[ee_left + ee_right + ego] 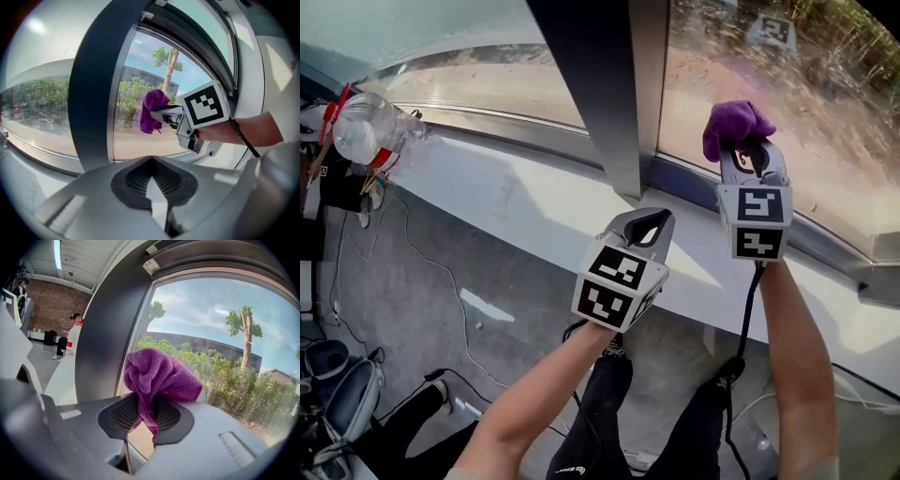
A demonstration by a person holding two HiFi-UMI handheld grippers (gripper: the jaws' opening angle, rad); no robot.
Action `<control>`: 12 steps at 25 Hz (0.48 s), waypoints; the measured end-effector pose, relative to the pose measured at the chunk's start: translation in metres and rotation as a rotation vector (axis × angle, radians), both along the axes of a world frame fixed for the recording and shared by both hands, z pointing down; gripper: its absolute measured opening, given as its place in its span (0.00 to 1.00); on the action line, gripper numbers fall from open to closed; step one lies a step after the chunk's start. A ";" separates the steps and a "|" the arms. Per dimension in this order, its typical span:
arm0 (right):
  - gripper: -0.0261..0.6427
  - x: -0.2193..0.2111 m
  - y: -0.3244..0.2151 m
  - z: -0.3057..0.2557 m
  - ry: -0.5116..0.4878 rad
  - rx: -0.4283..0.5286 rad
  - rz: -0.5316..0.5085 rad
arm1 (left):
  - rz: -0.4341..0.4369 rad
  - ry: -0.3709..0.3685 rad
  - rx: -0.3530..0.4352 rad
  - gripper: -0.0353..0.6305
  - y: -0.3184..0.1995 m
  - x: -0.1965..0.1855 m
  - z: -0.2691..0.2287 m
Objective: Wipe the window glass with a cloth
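Holds the purple cloth [159,376] pinched by a hanging fold in the right tool [145,420], jaws closed on it. Shows the wad bulging past the tips, close against the window glass [787,112], above the sill's [516,202] far edge; cannot tell if touching. Carries the left tool [152,161] closed on nothing, low over the sill. Looks light, soft and limp: probably best gripped on a thick fold, leaving a broad pad free to press flat.

We cannot tell whether the bunched purple terry cloth [737,124] touches the clear window glass [811,141]; its lower fold is hidden between the jaws of the right gripper [744,153].
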State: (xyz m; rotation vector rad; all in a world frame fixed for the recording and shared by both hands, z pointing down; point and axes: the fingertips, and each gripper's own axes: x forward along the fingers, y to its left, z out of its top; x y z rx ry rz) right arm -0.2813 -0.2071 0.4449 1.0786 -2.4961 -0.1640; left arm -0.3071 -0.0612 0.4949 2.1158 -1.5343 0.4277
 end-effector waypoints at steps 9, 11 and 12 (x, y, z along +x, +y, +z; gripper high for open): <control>0.20 0.108 -0.012 0.003 0.041 0.012 0.072 | 0.092 0.026 -0.010 0.05 -0.021 0.087 0.005; 0.20 0.137 -0.015 0.005 0.044 0.013 0.097 | 0.117 0.029 -0.006 0.05 -0.028 0.112 0.007; 0.20 0.153 -0.016 0.006 0.046 0.014 0.110 | 0.131 0.031 -0.004 0.05 -0.030 0.125 0.007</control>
